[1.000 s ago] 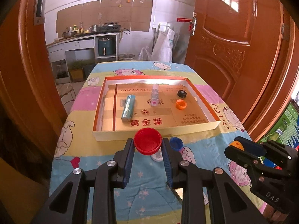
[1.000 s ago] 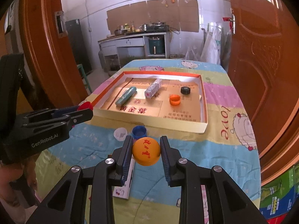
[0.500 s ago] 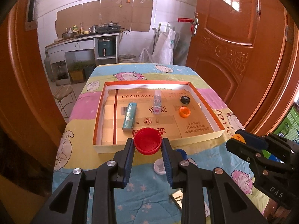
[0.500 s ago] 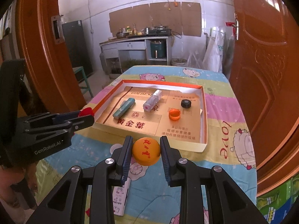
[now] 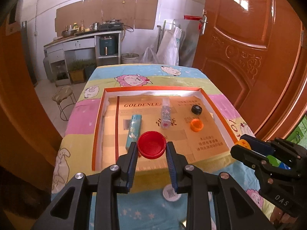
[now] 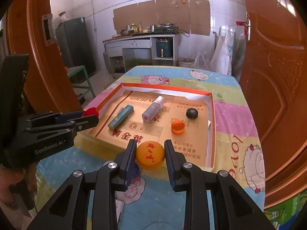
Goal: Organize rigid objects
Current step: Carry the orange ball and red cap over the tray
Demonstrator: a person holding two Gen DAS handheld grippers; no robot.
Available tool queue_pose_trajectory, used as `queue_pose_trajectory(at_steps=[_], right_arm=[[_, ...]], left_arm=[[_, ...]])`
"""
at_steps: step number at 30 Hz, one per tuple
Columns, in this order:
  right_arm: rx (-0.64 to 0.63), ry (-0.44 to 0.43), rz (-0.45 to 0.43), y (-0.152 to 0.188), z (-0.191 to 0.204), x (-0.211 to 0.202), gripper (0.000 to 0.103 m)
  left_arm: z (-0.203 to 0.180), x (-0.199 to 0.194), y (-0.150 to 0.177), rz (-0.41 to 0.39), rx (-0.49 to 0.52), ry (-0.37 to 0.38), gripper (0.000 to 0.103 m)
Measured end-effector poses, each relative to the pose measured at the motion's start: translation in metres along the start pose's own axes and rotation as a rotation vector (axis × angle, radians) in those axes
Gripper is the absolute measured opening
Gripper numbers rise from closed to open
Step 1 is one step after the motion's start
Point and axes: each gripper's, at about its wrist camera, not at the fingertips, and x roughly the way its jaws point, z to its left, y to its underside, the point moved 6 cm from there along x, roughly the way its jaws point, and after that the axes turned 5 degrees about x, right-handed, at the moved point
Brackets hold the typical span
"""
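The left gripper [image 5: 152,147] has its jaws clamped on a red cap [image 5: 152,144], open side up, held above the near part of the shallow box [image 5: 98,115] that sits on the bench [image 5: 80,118]. The right gripper [image 6: 150,154] has its jaws closed around an orange ball [image 6: 150,155] with red characters on it, hanging just short of the box's near wall.

Inside the box, on a card printed with gold lettering, a teal tube [image 5: 133,131] lies toward the left, and a clear little bottle [image 5: 166,116] lies lengthwise near the middle. To the right are an orange cap [image 5: 196,124] and, farther back, a black cap [image 5: 197,109], the two close but apart.

On the cartoon-print cloth in front of the box, a white round disc [image 5: 171,192] with a printed code lies flat below the left gripper. Under the right gripper, a blue cap [image 6: 136,170] peeks out beside the left finger, mostly hidden.

From the left camera the right gripper shows at the right edge, the ball just visible between its fingers.
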Motion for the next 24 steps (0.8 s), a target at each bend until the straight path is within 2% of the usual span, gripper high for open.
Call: queue_pose_trajectory(at_steps=[14, 24], right_arm=[[-0.008, -0.018, 0.076, -0.035, -0.028, 0.055, 0.030], [-0.034, -0.011, 0.118, -0.055, -0.043, 0.090, 0.030]], left_arm=[[0.012, 0.050, -0.041, 0.040, 0.036, -0.007, 0.030], [0.014, 0.079, -0.055, 0.065, 0.045, 0.004, 0.030]])
